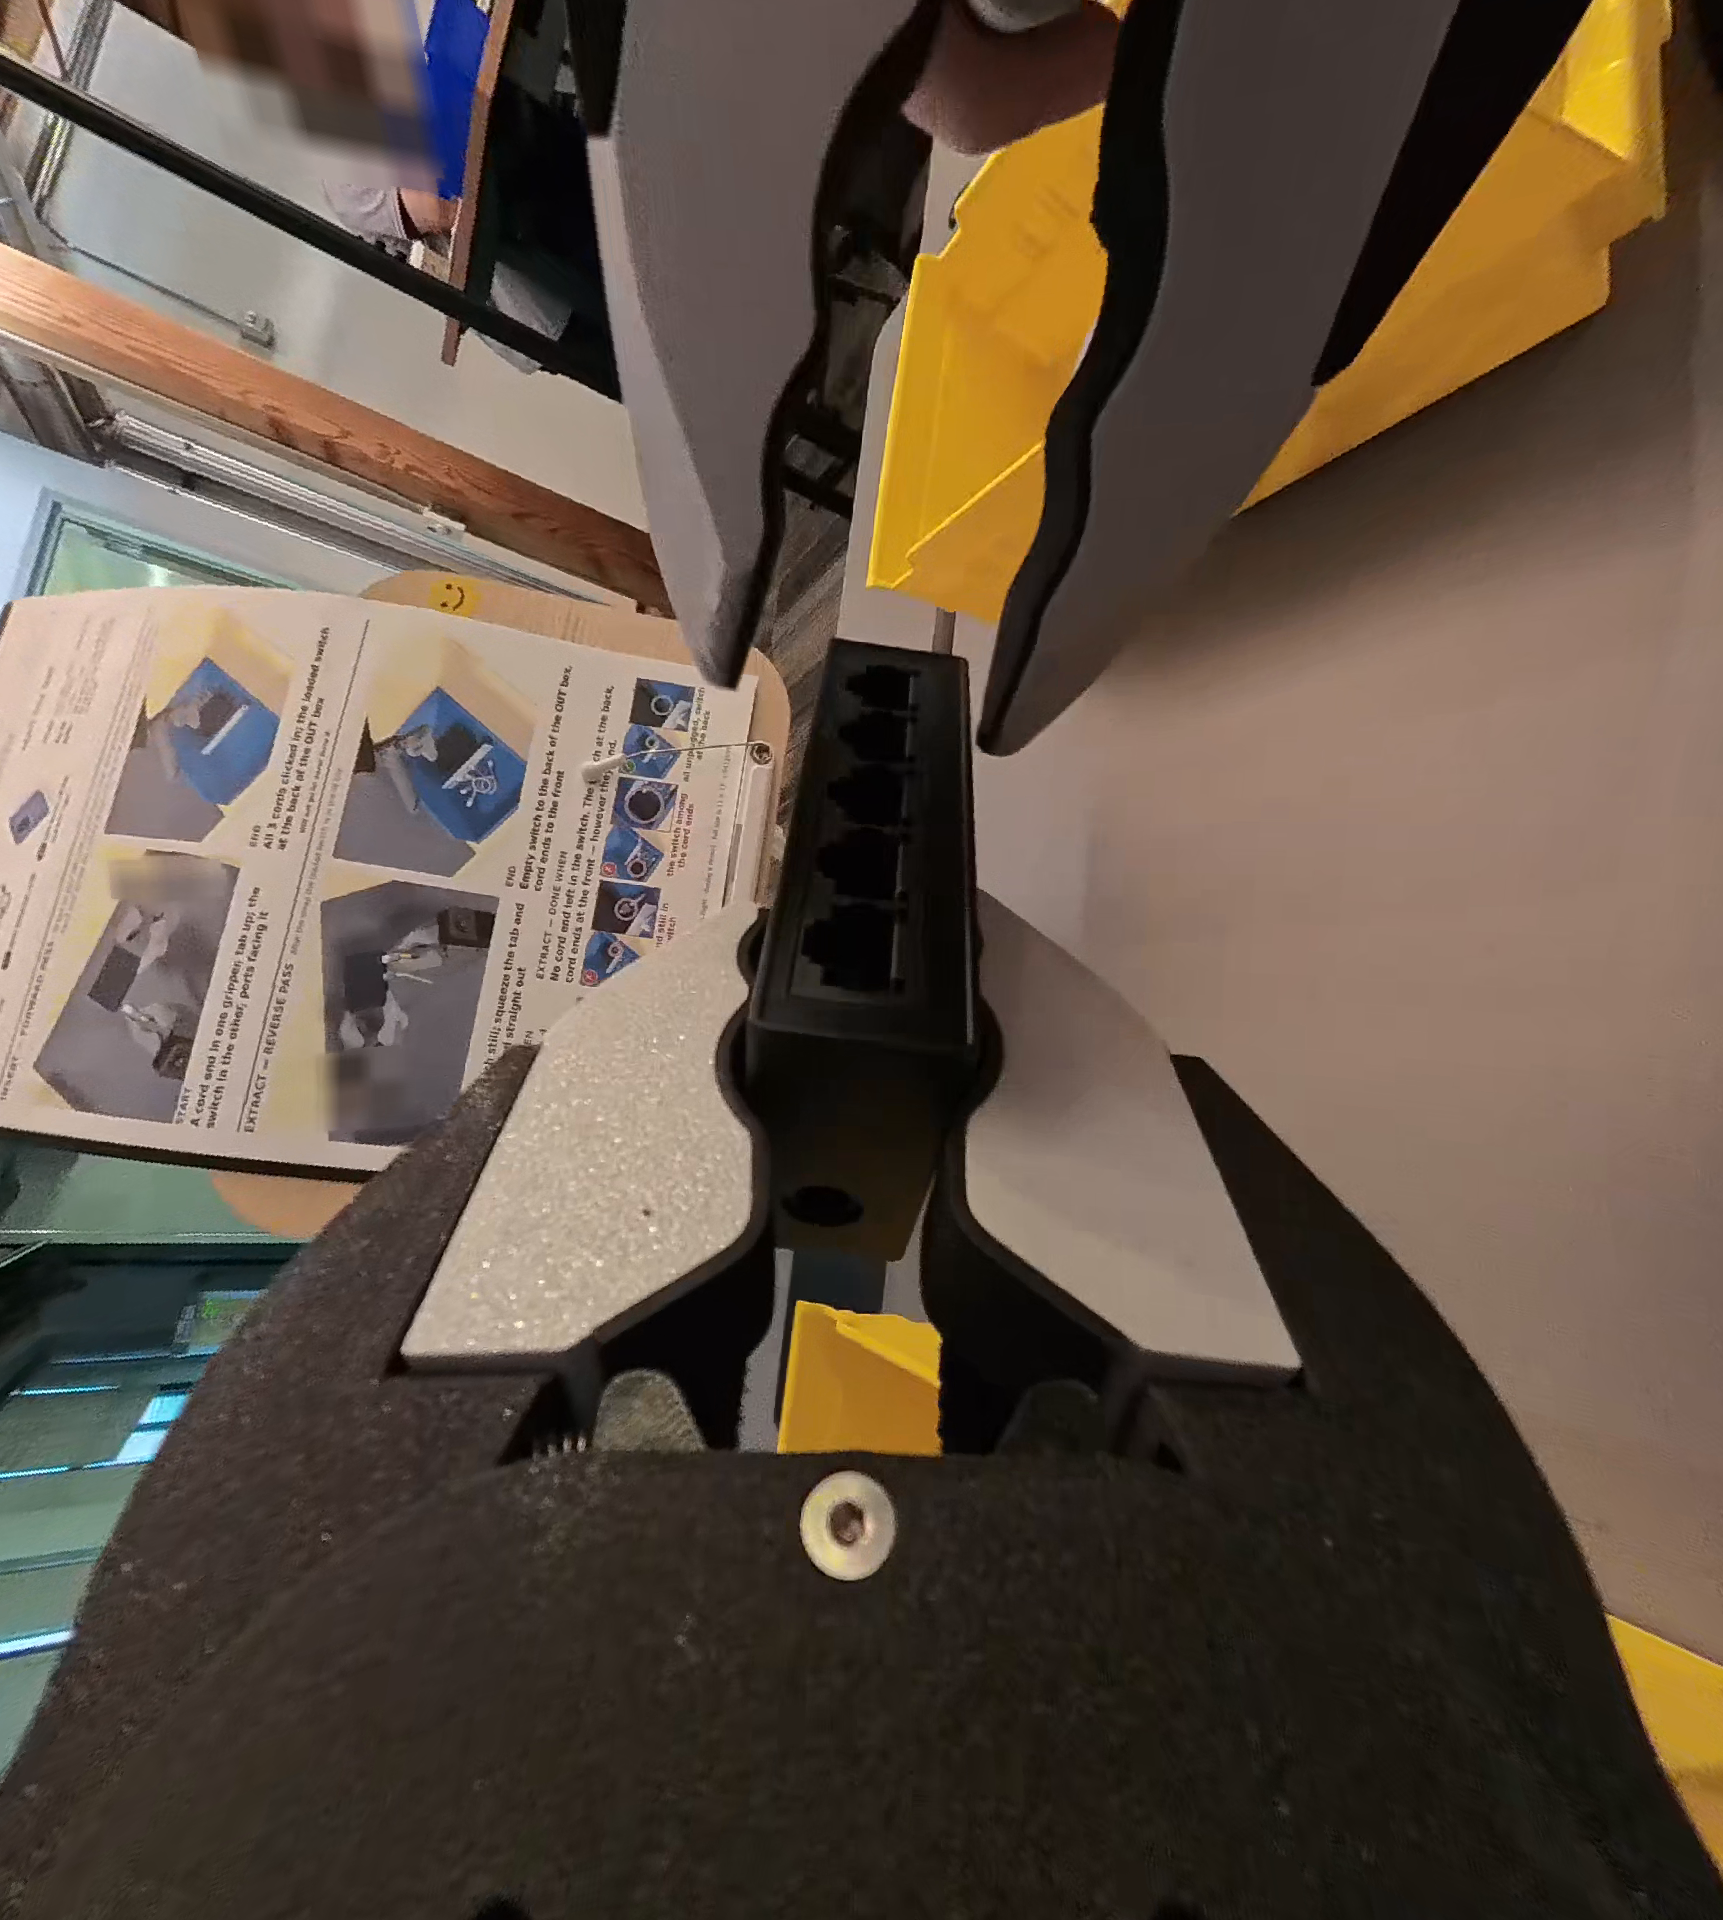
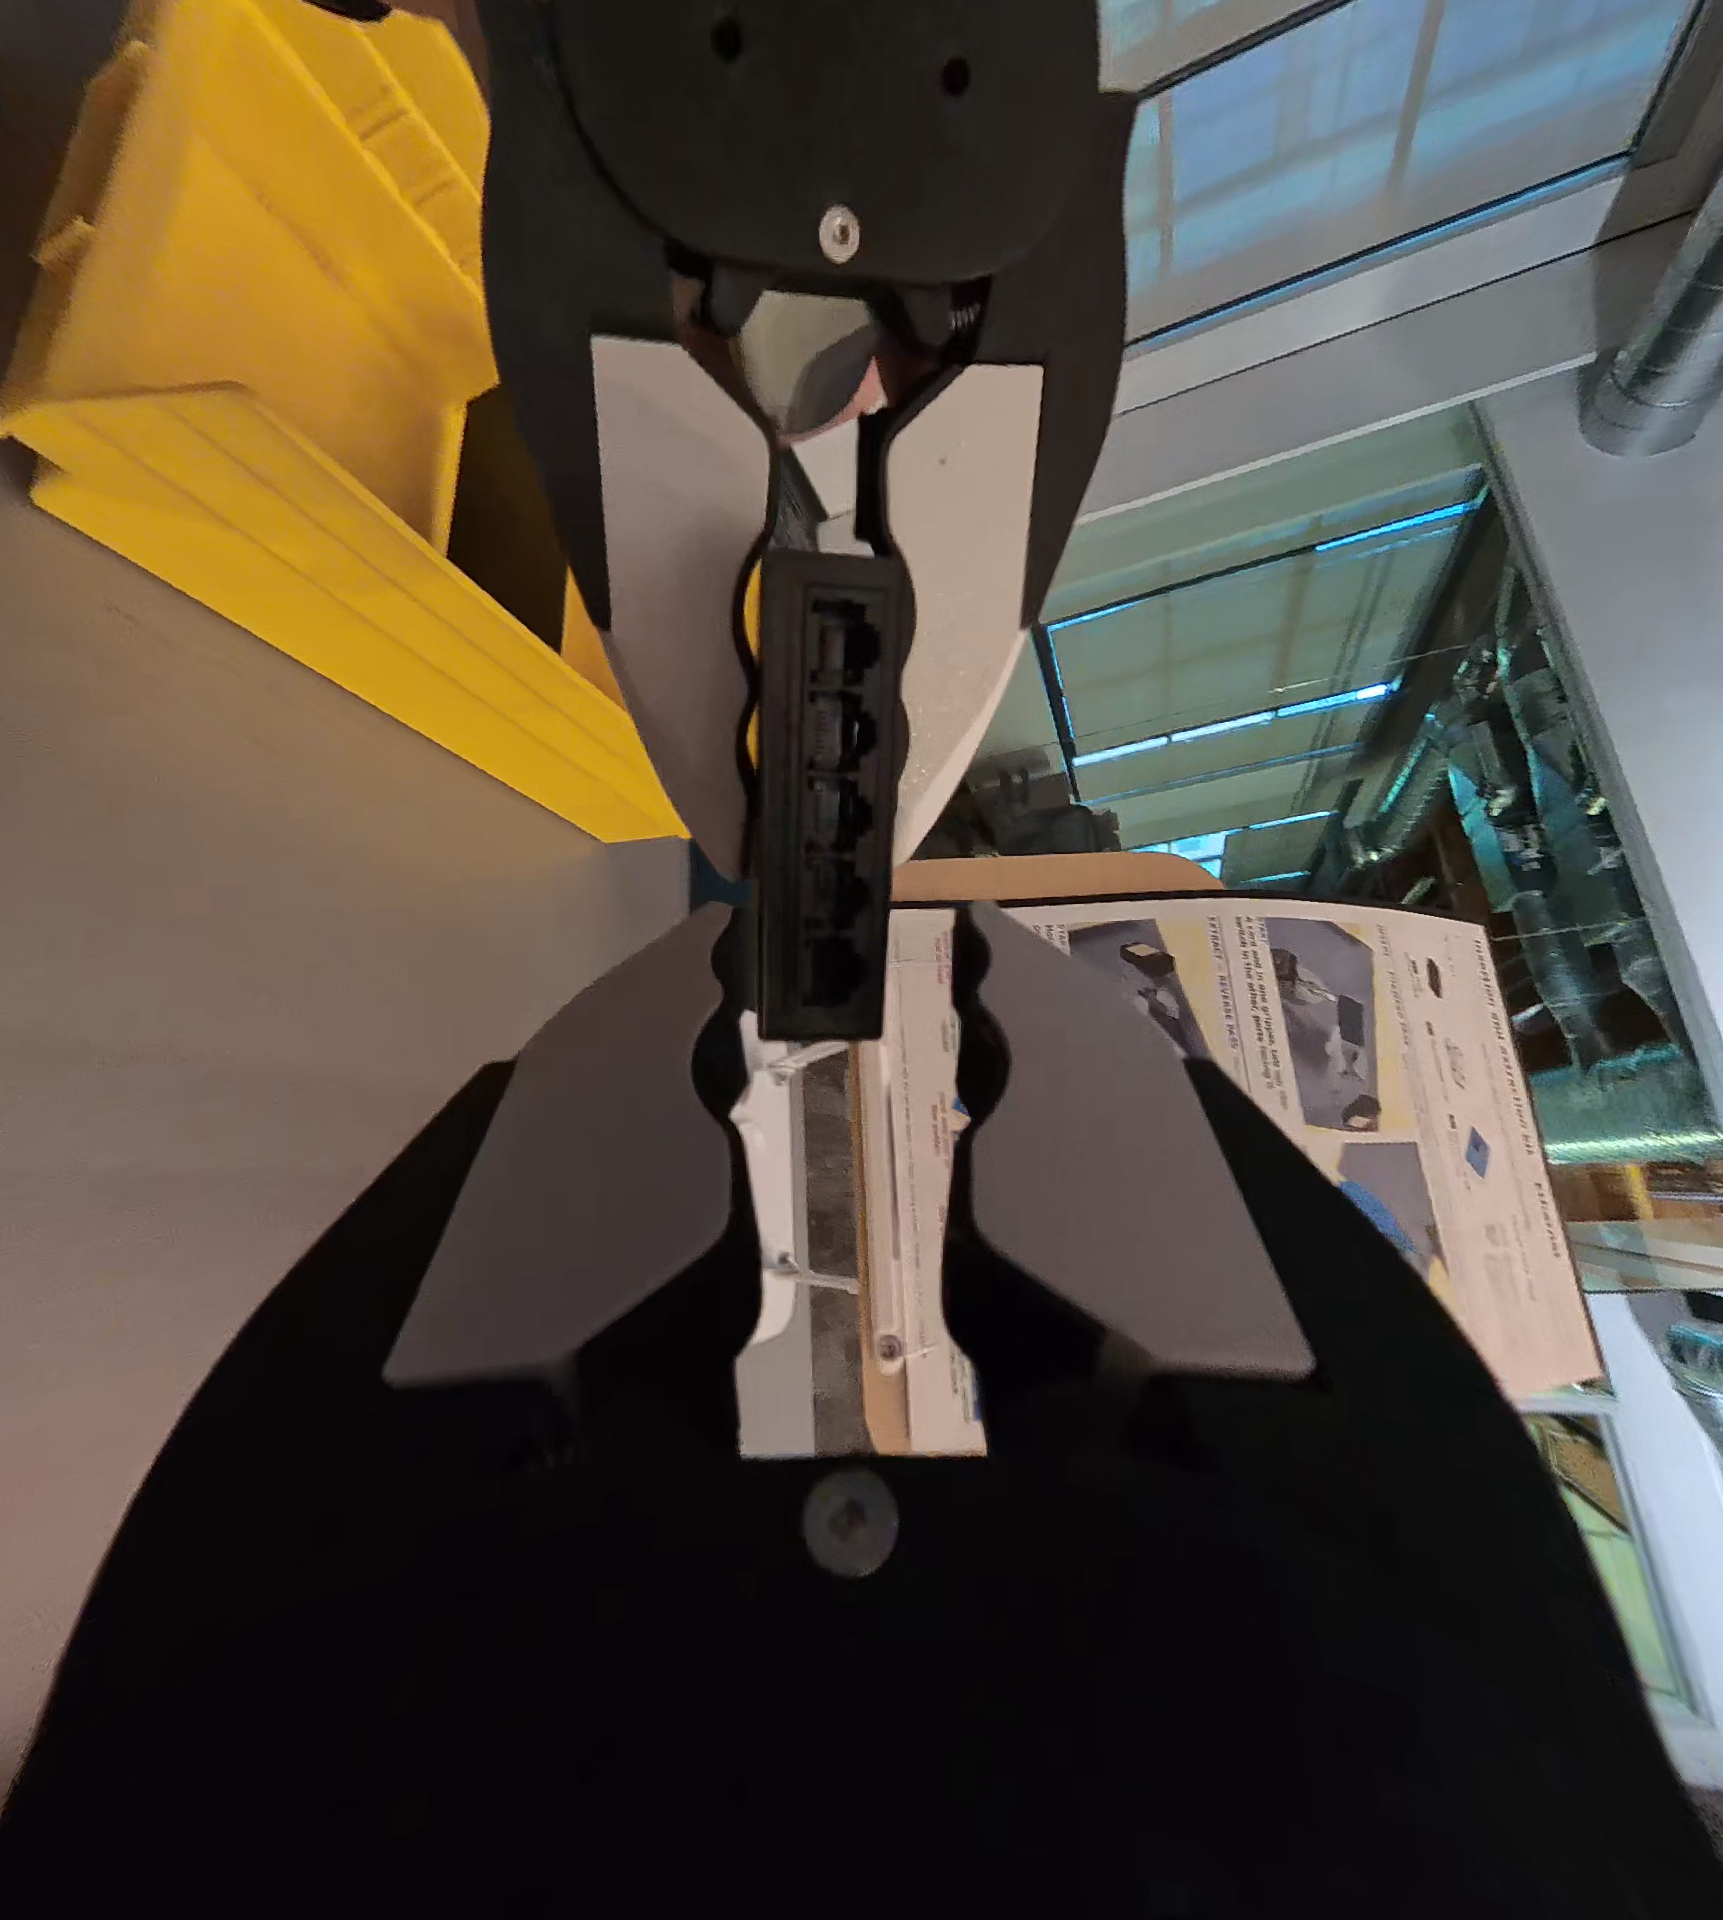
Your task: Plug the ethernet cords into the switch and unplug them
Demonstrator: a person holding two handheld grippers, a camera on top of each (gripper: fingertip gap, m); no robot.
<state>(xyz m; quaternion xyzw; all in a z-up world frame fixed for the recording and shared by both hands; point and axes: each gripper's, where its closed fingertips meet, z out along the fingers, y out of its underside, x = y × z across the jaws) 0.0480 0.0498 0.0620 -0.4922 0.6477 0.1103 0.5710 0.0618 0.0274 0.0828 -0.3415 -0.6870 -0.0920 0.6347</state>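
A black switch (image 1: pixel 862 831) with a row of several empty ports is held up off the grey table. My left gripper (image 1: pixel 862 935) is shut on its near end, with the ports facing the right gripper. My right gripper (image 1: pixel 857 707) comes from the far side with its jaws open around the switch's other end, not touching it. In the right wrist view the switch (image 2: pixel 821 727) hangs from the left gripper (image 2: pixel 815 852), and its lower end sits between my right gripper's (image 2: pixel 849 914) open fingers. No ethernet cord is in view.
Yellow bins (image 1: pixel 992 364) (image 2: pixel 244 416) stand on the grey table (image 1: pixel 1408 935) beside the grippers. A printed instruction sheet on a board (image 1: pixel 265 852) (image 2: pixel 1356 1091) stands at the table's edge. A white clip (image 2: pixel 769 1143) shows behind my right fingers. Left and right tips are no more than a few centimetres apart.
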